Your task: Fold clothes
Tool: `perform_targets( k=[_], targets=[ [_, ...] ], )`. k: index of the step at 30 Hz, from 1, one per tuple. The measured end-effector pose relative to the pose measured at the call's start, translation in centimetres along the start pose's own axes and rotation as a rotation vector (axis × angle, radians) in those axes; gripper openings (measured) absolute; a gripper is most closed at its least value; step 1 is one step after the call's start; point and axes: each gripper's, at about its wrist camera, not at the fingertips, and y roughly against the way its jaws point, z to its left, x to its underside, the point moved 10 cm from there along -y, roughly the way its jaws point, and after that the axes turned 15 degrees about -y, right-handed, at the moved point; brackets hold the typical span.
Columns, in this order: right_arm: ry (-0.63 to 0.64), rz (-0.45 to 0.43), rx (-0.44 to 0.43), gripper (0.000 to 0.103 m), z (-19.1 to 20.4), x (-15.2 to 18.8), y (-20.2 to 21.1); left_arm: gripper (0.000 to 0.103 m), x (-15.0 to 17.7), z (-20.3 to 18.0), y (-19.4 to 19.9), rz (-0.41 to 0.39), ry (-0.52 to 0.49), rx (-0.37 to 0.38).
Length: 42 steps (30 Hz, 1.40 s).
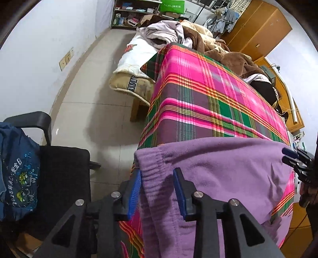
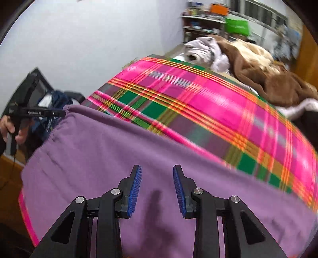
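A bed covered by a pink, green and orange plaid sheet [image 1: 214,93] is shown in both views, with open sheet beyond the purple fleece garment [image 1: 218,170] that is spread across its near end. Only in the left wrist view are the tiled floor [image 1: 93,103], a wooden wardrobe [image 1: 258,27] and a black chair [image 1: 63,178] beside the bed seen; a dark blue garment [image 1: 17,168] printed with "2025" and other characters is draped on the chair. A green box [image 1: 173,6] with white lettering, too small to read, is seen on the far shelf. A brown blanket [image 2: 274,79] and pale clothes are heaped at the bed's far end.

The left gripper [image 1: 157,190] is held with jaws apart, straddling the garment's elastic waistband at the bed's left edge. The right gripper [image 2: 157,190] is held equally wide above the flat fleece, nothing clamped. Only in the right wrist view is a hand [image 2: 12,127] seen on the left gripper's handle, where small white lettering is blurred.
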Motion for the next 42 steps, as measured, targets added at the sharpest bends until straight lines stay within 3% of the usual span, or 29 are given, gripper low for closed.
perform_targets(
  k=[9, 16, 17, 21, 23, 24, 25, 36, 38, 39, 40, 42],
  targets=[
    [0.194, 0.094, -0.050, 0.034, 2.8, -2.7, -5.1, 0.039, -0.6, 0.8, -1.6, -0.007, 0.058, 0.061],
    [0.252, 0.133, -0.066, 0.034, 2.9, -3.4, -7.2, 0.048, -0.4, 1.4, -2.0, -0.016, 0.116, 0.117],
    [0.259, 0.137, -0.066, 0.034, 2.9, -3.3, -7.3, 0.048, -0.4, 1.4, -2.0, -0.019, 0.120, 0.127],
    [0.275, 0.159, -0.065, 0.037, 3.2, -3.2, -7.6, 0.030, -0.7, 0.7, -1.7, -0.043, 0.086, 0.133],
    [0.249, 0.181, -0.051, 0.031, 3.1, -3.5, -7.8, 0.029, -0.8, 0.3, -1.5, -0.049, 0.041, 0.085],
    [0.240, 0.184, -0.042, 0.013, 3.0, -3.7, -7.8, 0.028, -0.9, 0.1, -1.4, -0.050, 0.026, 0.070],
    [0.231, 0.188, -0.032, 0.002, 3.0, -3.9, -7.9, 0.020, -1.0, 0.0, -1.2, -0.052, 0.012, 0.055],
    [0.191, 0.114, 0.064, 0.000, 1.6, -8.0, -7.7, 0.019, -2.5, 0.2, -1.2, -0.040, -0.048, 0.026],
    [0.170, 0.125, 0.046, 0.007, 1.3, -8.1, -7.8, 0.019, -2.1, 0.4, -1.6, -0.028, -0.029, 0.052],
    [0.161, 0.140, 0.008, 0.014, 1.6, -7.8, -7.5, 0.022, -2.0, 0.4, -1.5, -0.029, -0.021, 0.062],
    [0.156, 0.153, -0.025, 0.030, 1.8, -7.5, -7.3, 0.023, -1.9, 0.5, -1.5, -0.029, -0.014, 0.071],
    [0.194, 0.171, -0.048, 0.040, 2.4, -6.6, -7.1, 0.026, -1.8, 0.6, -1.3, -0.029, -0.007, 0.084]
  ],
)
